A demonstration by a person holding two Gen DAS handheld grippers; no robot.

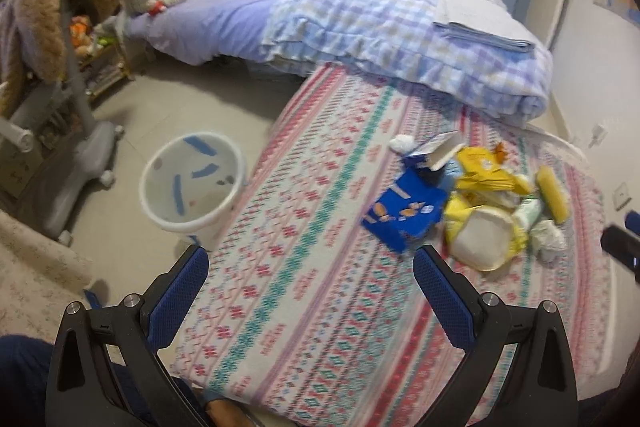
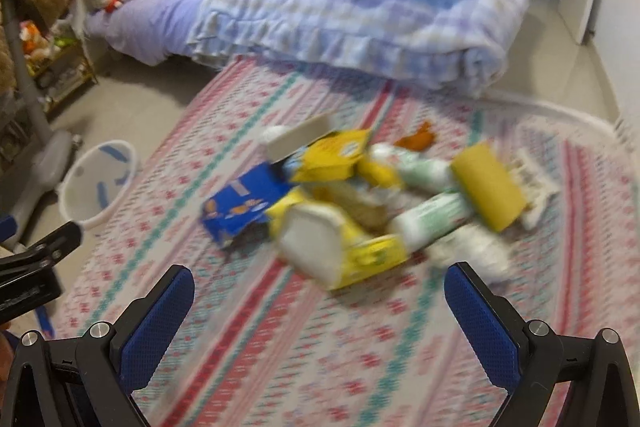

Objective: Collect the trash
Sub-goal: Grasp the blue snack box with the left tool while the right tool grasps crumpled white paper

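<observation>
A heap of trash lies on the patterned rug (image 1: 312,267): a blue snack box (image 1: 404,213) (image 2: 240,209), yellow packets (image 1: 486,169) (image 2: 340,155), a white lid-like piece (image 1: 486,237) (image 2: 316,243), a yellow roll (image 2: 490,187) and crumpled white paper (image 1: 546,239). A white bin (image 1: 192,185) (image 2: 98,183) stands on the floor left of the rug. My left gripper (image 1: 310,265) hovers open above the rug, short of the blue box. My right gripper (image 2: 318,285) is open too, just in front of the heap. Both hold nothing.
A bed with a checked quilt (image 1: 400,39) and folded sheets (image 1: 480,19) borders the rug at the back. A grey chair base (image 1: 80,167) and a shelf of toys (image 1: 100,51) stand left. The left gripper's tip (image 2: 44,247) shows at the right view's left edge.
</observation>
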